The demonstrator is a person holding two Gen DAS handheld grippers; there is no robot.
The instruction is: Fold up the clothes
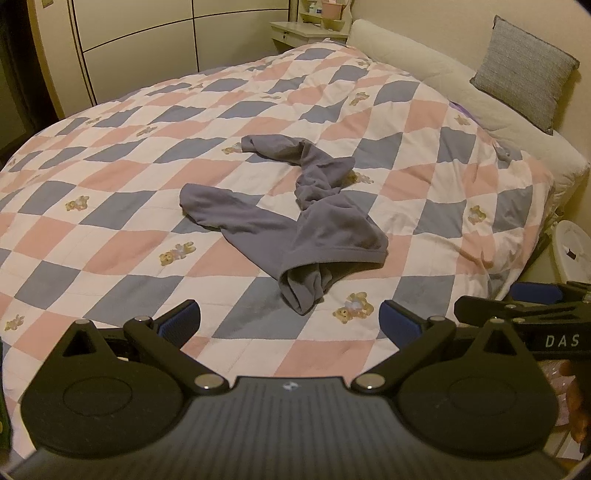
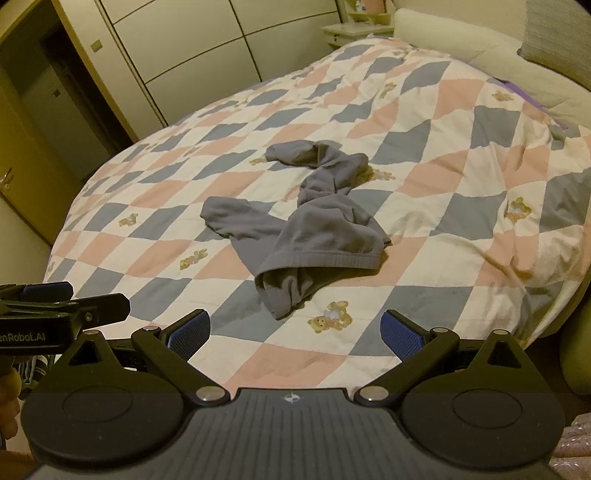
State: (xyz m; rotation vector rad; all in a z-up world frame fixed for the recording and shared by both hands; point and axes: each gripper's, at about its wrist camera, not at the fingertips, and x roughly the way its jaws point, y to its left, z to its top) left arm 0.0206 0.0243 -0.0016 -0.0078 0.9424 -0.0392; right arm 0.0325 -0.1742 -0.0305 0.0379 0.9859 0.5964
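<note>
Bare quilt (image 1: pixel 110 236) rings the crumpled grey trousers (image 1: pixel 314 229); a long pillow (image 1: pixel 424 70) bounds its far edge.

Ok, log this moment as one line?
stage: pre-grasp | crumpled grey-purple fleece trousers unfolded on checked pink-and-blue quilt | left gripper jaws open, empty | right gripper jaws open, empty

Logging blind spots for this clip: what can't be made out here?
- Trousers: crumpled, so the underside and the waistband's inside are hidden in both views.
- Right gripper: cut off by the left wrist view's edge.
- Shelf items: too small and cut off at the top edge.
</note>
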